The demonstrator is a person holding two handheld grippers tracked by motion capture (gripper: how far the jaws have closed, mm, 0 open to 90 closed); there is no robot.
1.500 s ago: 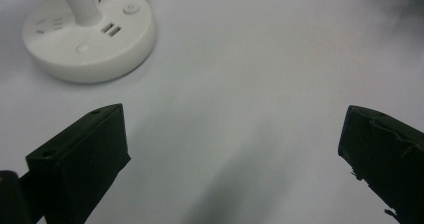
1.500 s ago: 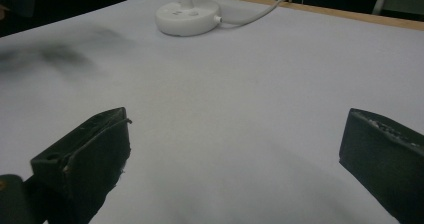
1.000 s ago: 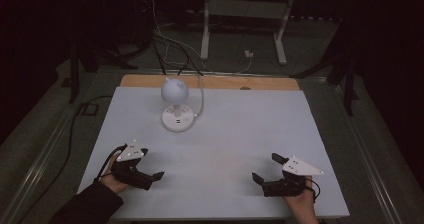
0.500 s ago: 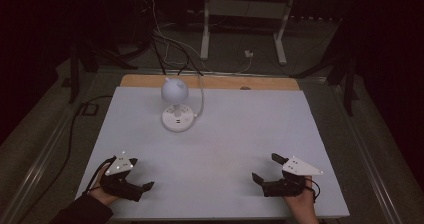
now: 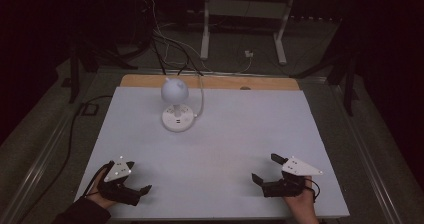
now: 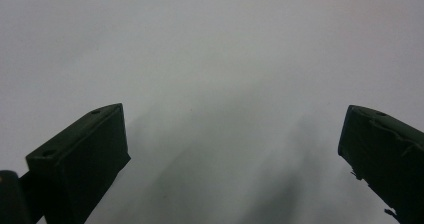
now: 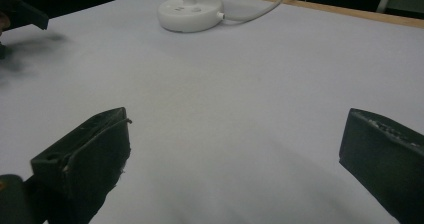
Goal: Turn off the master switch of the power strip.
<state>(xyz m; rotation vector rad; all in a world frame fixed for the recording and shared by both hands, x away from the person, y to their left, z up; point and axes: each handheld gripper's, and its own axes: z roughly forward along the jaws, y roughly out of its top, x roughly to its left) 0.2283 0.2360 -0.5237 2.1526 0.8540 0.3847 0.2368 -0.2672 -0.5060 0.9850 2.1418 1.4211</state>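
We hold L gripper [image 5: 131, 190] and R gripper [image 5: 267, 176] released, empty; desk lamp [image 5: 175, 106] stands well ahead, nearer L.

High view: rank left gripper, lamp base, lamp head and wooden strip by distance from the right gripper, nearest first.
From the right gripper, at the near right of the table:
1. Left gripper, across at the near left.
2. Lamp base, far left of centre.
3. Lamp head, just beyond and above its base.
4. Wooden strip, along the table's far edge.
The first two are fairly close.
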